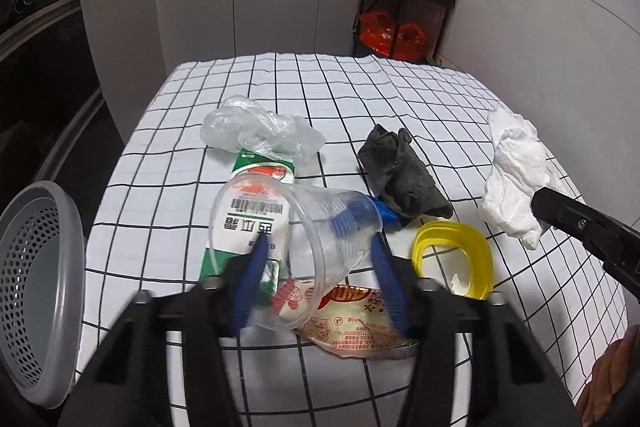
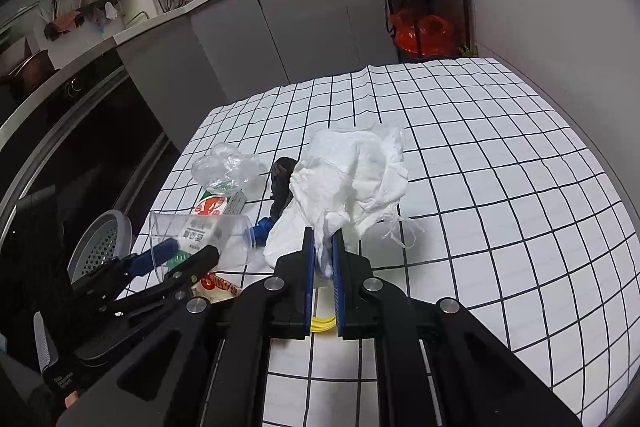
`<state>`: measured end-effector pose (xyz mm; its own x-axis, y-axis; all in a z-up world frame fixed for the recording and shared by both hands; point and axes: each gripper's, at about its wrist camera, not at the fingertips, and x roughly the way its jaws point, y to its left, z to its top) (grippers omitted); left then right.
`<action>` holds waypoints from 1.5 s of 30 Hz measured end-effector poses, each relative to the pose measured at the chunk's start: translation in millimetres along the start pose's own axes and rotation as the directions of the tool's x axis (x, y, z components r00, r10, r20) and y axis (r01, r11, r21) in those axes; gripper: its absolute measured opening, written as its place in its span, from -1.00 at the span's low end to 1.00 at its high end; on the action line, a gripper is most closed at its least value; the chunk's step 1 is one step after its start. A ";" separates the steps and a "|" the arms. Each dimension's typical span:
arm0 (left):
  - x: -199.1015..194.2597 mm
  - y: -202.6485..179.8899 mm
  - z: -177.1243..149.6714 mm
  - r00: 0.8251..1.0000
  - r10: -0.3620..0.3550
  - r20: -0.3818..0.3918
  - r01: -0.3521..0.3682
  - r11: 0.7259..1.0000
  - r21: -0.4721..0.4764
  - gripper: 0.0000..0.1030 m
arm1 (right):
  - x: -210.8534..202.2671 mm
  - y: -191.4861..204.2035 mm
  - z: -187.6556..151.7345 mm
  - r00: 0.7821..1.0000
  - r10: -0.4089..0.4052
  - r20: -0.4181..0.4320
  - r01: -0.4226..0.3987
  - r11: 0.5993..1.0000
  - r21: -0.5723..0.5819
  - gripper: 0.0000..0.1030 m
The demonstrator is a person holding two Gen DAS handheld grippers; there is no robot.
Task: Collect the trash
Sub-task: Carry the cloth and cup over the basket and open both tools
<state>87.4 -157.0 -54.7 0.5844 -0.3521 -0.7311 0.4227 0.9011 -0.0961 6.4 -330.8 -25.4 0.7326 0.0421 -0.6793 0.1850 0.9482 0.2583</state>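
The right tool (image 2: 323,247) is clamped tight on a wad of white tissue (image 2: 352,171), which hangs clear of the desk (image 2: 500,187). The left tool (image 1: 316,259) sits half-closed around a clear plastic cup (image 1: 304,247) lying on its side, one blue pad on each side of it; I'd say the pads are at the wall, but whether they are truly pressing I cannot tell.

To do this well, I think the squeeze should stay gentle: a thin cup will buckle or squirt out. Lift it straight up first, since it rests over a green-and-white carton (image 1: 244,223) and a snack wrapper (image 1: 360,331) that could drag along.

Just beyond lie a crumpled clear bag (image 1: 256,127), a grey cloth (image 1: 404,171) with something blue tucked beside it, and on the near right a yellow ring lid (image 1: 454,251).

The grey perforated basket (image 1: 40,291) stands off the near left edge of the desk, close by the left tool, so the way over looks short and open. The far half of the desk is bare.
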 end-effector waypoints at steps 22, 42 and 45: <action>-74.8 58.5 2.0 0.989 0.116 0.090 -0.115 0.993 -0.019 -0.92 | -9.1 64.6 9.5 0.994 0.098 0.038 -0.094 0.992 -0.078 -0.84; -133.4 212.6 -39.3 0.944 0.330 0.027 -0.316 0.923 -0.221 -0.92 | 44.2 224.2 -17.5 0.939 0.319 -0.132 -0.342 0.912 -0.226 -0.84; -132.2 230.0 -47.5 0.934 0.357 -0.007 -0.348 0.905 -0.243 -0.92 | 55.6 248.8 -27.3 0.922 0.341 -0.181 -0.378 0.893 -0.245 -0.84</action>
<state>74.5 108.8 -12.2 0.6919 -0.0052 -0.7220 0.0107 0.9999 0.0030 75.2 -83.9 -17.6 0.6203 0.4194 -0.6629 -0.2725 0.9076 0.3193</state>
